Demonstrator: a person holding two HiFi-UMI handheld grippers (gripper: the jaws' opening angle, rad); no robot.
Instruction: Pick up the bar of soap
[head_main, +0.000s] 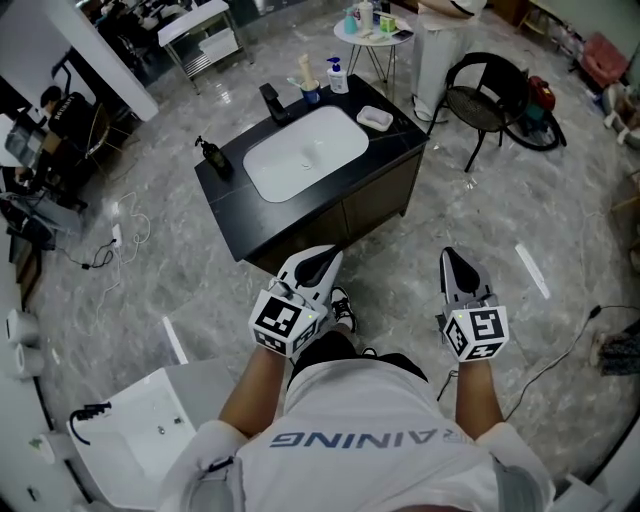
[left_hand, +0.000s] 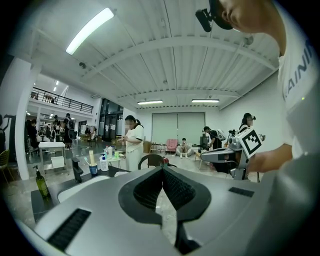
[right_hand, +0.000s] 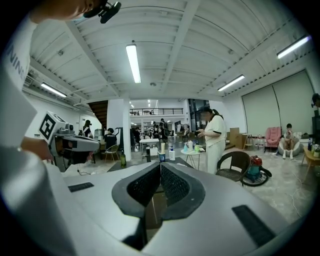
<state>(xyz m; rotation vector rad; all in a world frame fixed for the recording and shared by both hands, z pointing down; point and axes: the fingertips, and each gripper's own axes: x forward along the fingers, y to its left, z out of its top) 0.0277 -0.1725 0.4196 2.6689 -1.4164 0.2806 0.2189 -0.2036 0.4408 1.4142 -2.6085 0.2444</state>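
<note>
A black vanity counter (head_main: 395, 140) with a white basin (head_main: 305, 150) stands ahead of me. On its right end lies a white soap dish (head_main: 375, 118) holding a pale bar. My left gripper (head_main: 322, 256) hovers over the floor just short of the counter's front edge, jaws closed together and empty. My right gripper (head_main: 450, 258) is further right, beside the cabinet, also closed and empty. In the left gripper view the left gripper (left_hand: 162, 169) has its pads meeting. The right gripper view shows the right gripper (right_hand: 160, 165) shut too, with the counter far beyond it. Neither gripper view shows the soap.
On the counter stand a black faucet (head_main: 272, 102), a dark pump bottle (head_main: 213, 157), a blue cup (head_main: 308, 88) and a white pump bottle (head_main: 337, 76). A black chair (head_main: 490, 100), a round side table (head_main: 375, 35) and a person in white (right_hand: 216, 137) stand behind. Cables (head_main: 110, 245) lie on the floor at left.
</note>
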